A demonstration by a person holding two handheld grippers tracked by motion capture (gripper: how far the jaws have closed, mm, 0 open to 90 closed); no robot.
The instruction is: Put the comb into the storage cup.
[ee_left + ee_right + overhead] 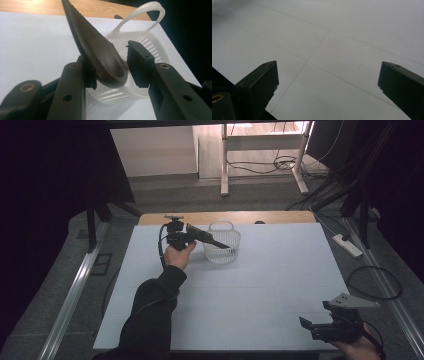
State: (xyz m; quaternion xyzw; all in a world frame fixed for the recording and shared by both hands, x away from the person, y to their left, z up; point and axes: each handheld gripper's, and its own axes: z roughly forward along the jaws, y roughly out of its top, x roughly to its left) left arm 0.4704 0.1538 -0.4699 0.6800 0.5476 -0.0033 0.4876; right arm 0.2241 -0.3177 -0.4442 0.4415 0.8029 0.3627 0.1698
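My left gripper [189, 236] is raised over the far left part of the white table [260, 285], shut on a long dark ridged blade-like piece [210, 239]. The piece points right and down, with its tip over the rim of a white slotted basket [222, 251] that has a loop handle. In the left gripper view the piece's rounded end [100, 55] sits between the jaws of the left gripper [111, 66], with the basket [150, 42] just behind. My right gripper [306, 325] rests low at the table's front right corner, open with nothing in it [328, 75].
A wooden strip [225, 217] runs along the table's far edge. On the floor at the right lie a power strip [347, 245] and looped cables [375, 282]. A white frame's legs [225, 170] stand beyond the table. Dark curtains hang on both sides.
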